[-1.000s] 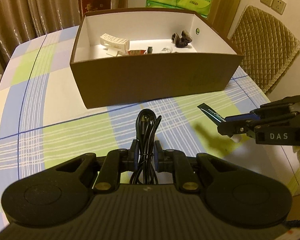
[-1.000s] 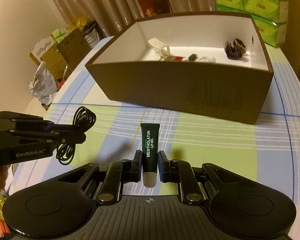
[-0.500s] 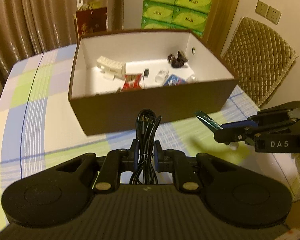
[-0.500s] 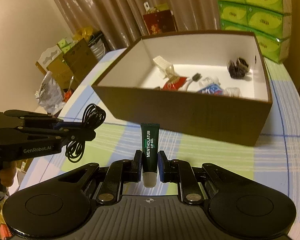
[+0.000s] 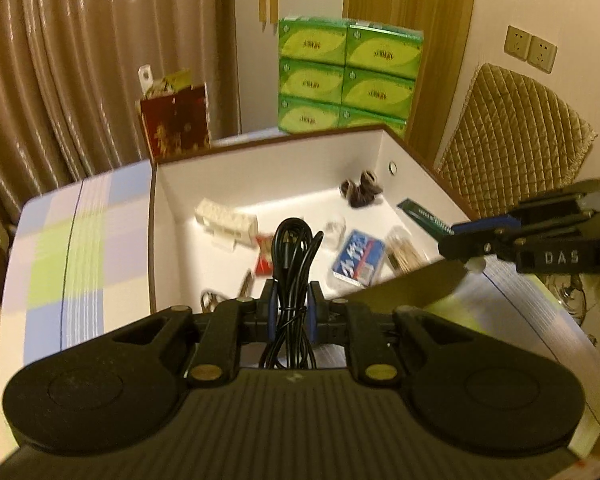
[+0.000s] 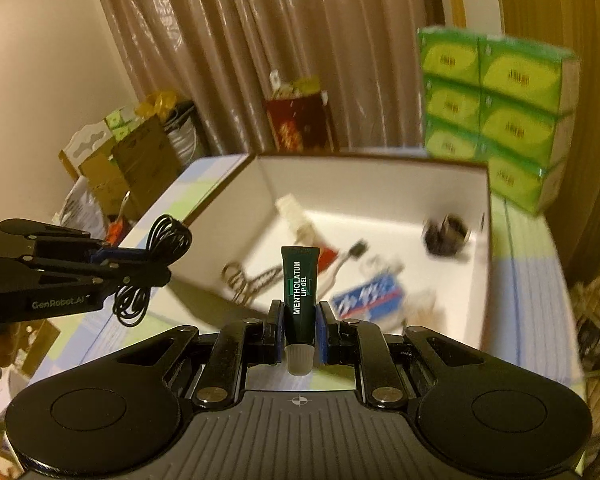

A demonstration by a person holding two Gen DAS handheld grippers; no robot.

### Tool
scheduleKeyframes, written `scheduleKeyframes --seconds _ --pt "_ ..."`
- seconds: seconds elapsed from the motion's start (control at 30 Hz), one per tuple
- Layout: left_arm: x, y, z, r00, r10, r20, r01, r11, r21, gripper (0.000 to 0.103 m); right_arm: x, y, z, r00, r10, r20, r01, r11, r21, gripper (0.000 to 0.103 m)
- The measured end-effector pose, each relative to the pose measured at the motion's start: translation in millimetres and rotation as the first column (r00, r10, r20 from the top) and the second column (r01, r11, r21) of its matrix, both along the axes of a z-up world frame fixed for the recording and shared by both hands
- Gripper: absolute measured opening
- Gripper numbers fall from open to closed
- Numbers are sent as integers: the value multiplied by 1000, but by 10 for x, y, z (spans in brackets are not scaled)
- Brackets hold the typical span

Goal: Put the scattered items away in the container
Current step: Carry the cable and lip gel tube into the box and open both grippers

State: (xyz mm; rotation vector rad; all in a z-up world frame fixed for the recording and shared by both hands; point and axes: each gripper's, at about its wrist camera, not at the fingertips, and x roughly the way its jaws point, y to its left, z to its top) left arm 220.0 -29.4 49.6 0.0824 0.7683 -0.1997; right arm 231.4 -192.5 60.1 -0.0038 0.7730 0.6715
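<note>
- your left gripper (image 5: 291, 312) is clamped on the coiled black cable (image 5: 291, 256), above the brown box (image 5: 153, 240)'s near wall; its hanging loops could snag the rim.
- your right gripper (image 6: 299, 332) pinches the mentholatum lip gel tube (image 6: 299, 292) over the near edge; let go early and it drops outside.

Each hand-held gripper (image 5: 292, 312) is matte black with blue finger pads (image 6: 275, 330), brass screws, and a ribbed body.

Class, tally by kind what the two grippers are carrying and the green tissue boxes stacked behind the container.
Cable: 1
Lip gel tube: 1
Green tissue boxes: 6 showing in the left view
Total: 8
</note>
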Motion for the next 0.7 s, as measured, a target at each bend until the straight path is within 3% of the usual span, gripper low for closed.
scheduleKeyframes --seconds 0.4,0.7 --pt "676 -61 43 1000 -30 -1 30 999 22 11 764 81 -11 999 -2 34 4 998 -66 13" --pt "1089 68 -161 997 32 -65 -29 999 39 11 1081 146 -187 1000 25 13 -23 989 -144 13"
